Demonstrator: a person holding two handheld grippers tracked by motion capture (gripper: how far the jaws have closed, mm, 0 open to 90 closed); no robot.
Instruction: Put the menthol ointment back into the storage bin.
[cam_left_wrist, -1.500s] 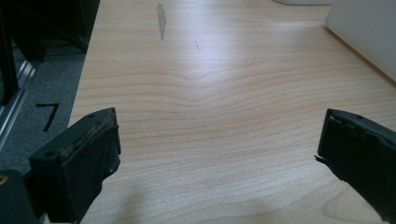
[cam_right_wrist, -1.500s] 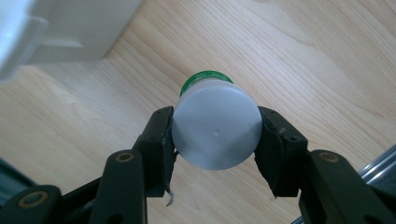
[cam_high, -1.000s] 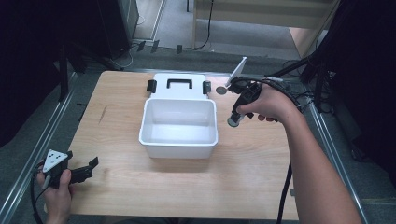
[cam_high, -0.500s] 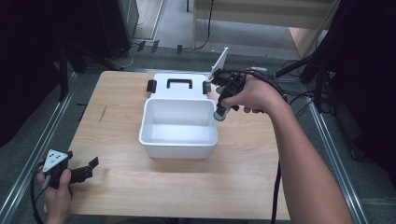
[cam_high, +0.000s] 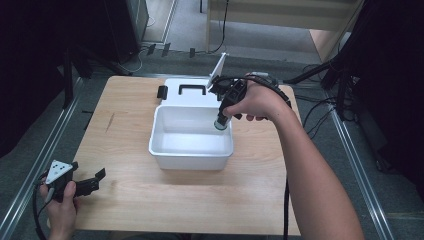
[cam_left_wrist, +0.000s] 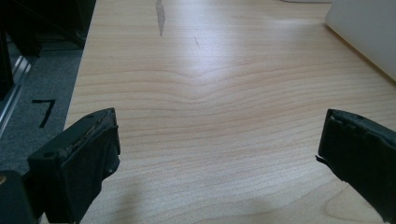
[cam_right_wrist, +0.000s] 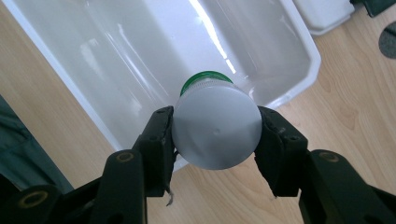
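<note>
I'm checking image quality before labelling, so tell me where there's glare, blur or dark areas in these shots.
High view: the surroundings are dark and the table evenly lit. Left gripper view: a soft sheen on the wood, with its jaws blurred. Right gripper view: bright streaks of glare inside the white bin, and the bottle is in soft focus.

Lab or test bay: light wooden table (cam_high: 200, 200) framed by aluminium rails (cam_high: 45, 150), grey carpet floor (cam_high: 15, 165), loose black cables (cam_high: 320, 107), dark surrounding equipment.
</note>
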